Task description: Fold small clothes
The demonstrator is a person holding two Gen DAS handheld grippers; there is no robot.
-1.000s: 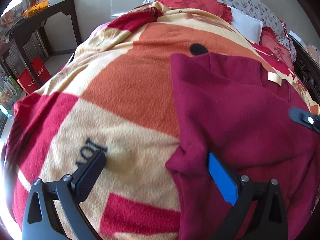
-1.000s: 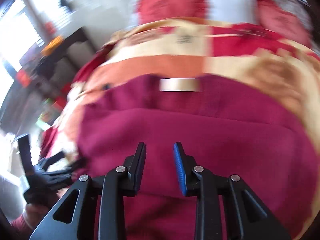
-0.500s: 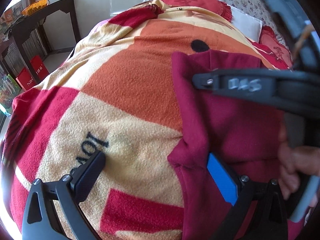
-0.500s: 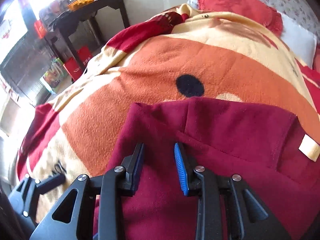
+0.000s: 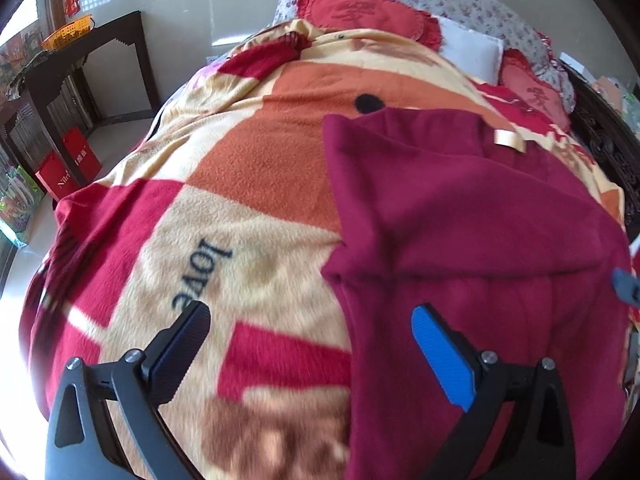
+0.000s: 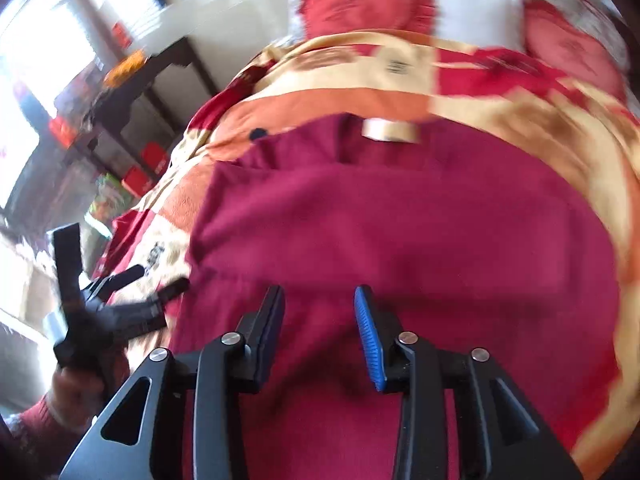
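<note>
Going from the left, the left claw (image 5: 310, 336) hangs wide open and empty over the left edge of the maroon garment (image 5: 472, 240), one finger above the blanket (image 5: 240, 200), the blue-padded one above the cloth; it has hardly shifted. The right claw (image 6: 320, 320), half a second ago crossing to the garment's far-left corner, has swung back over its middle, part open, gripping nothing. The garment's upper layer now lies folded flat, so that fold looks placed. Count: one garment, one blanket, two claws, two red cushions (image 5: 360, 12).
</note>
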